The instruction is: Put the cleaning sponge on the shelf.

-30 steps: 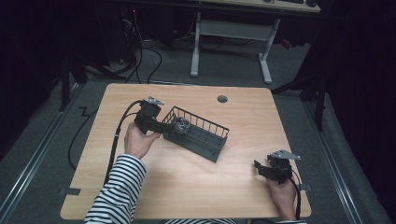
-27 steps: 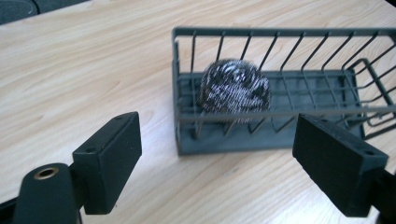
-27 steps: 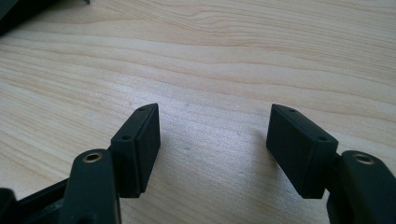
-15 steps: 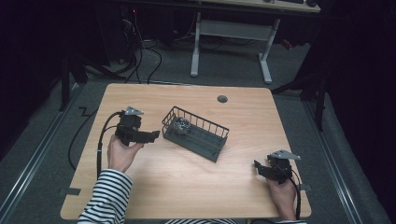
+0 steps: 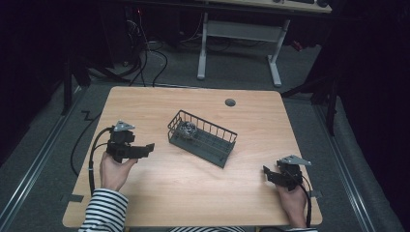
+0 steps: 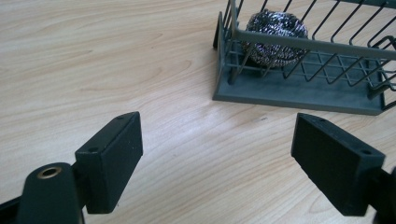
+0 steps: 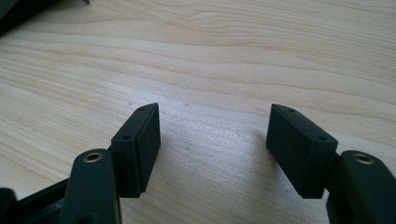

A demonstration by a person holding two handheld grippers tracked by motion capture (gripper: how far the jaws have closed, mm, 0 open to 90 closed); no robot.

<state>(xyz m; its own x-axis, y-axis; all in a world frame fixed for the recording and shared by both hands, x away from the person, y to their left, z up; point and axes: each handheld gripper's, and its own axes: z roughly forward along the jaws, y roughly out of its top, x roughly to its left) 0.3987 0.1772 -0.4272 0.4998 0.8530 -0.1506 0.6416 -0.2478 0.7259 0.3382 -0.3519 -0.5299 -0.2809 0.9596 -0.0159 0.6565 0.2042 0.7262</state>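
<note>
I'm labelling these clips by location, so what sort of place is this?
Probably a lab or workshop set up for recording: a bare wooden table in a dark room, loose cables on the floor, and a second desk frame behind.

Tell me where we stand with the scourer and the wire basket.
Done, by the look of it: the steel scourer lies inside the wire basket, at its left end. In hand: nothing; the left gripper, apart from the basket, has open, empty jaws that have just been closing. The right gripper is open over bare table. Nothing visibly left.
</note>
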